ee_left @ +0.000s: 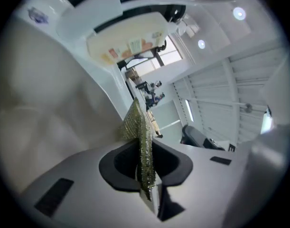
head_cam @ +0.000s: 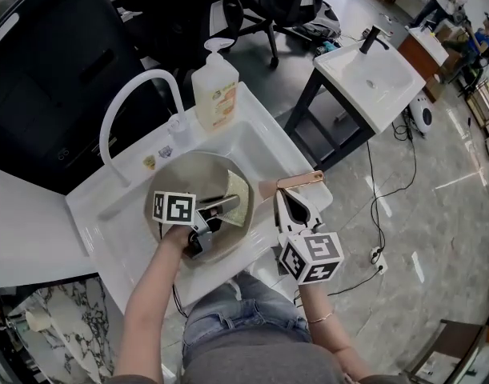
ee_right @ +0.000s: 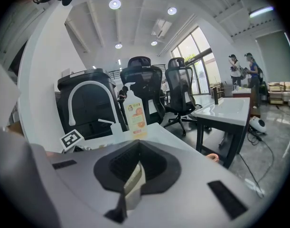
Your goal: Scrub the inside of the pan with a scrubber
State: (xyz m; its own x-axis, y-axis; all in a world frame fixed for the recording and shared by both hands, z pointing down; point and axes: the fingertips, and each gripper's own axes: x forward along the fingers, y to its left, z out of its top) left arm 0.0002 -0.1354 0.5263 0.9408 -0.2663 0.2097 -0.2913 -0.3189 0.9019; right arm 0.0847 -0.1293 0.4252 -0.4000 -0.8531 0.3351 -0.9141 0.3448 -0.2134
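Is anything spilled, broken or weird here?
No, nothing stands out. The pan sits in the sink. The left tongs pinch the scrubber inside it, and the right tongs grip the pan handle. The soap bottle stands upright by the faucet. No spills or damage show.

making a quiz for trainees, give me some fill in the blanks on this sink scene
The left tool grips the ___.
The pan sits in the ___.
The right tool is shut on the pan's ___.
Missing words: scrubber; sink; handle.
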